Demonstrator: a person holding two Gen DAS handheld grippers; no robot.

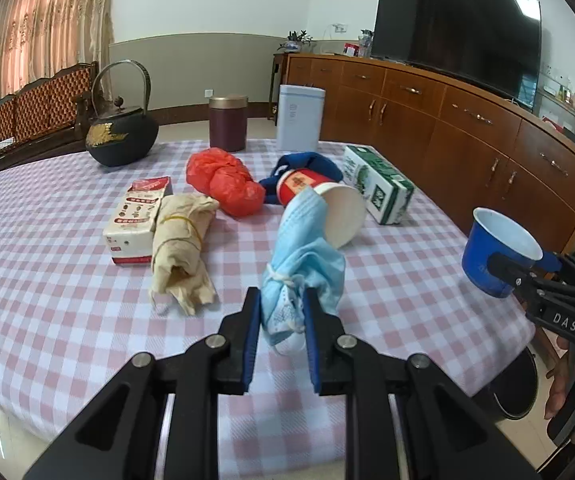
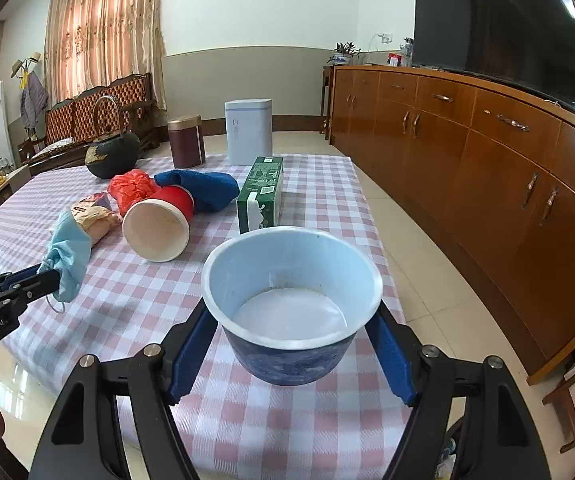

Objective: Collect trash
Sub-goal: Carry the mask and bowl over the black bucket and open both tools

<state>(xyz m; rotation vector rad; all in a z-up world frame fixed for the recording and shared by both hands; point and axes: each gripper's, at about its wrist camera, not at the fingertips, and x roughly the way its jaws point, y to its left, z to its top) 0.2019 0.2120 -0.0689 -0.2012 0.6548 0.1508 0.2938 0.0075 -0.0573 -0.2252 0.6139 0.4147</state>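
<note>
The left gripper [image 1: 278,312] has its jaws clamped narrow on a crumpled light-blue face mask [image 1: 301,268], and the right gripper [image 2: 291,344] holds a blue paper cup [image 2: 291,304] between wide jaws, both held above the checked table [image 1: 67,280] in front of the tipped red paper cup [image 1: 323,204].

A family living room, seen over a cloth-covered table

Beyond the fingers, a checked tablecloth [image 1: 67,280] and iron kettle [image 1: 121,136]; right of them a long wooden sideboard [image 2: 487,160] bearing a television [image 2: 495,36]; far left, curtains [image 1: 47,28] behind a carved bench [image 1: 35,108].
</note>
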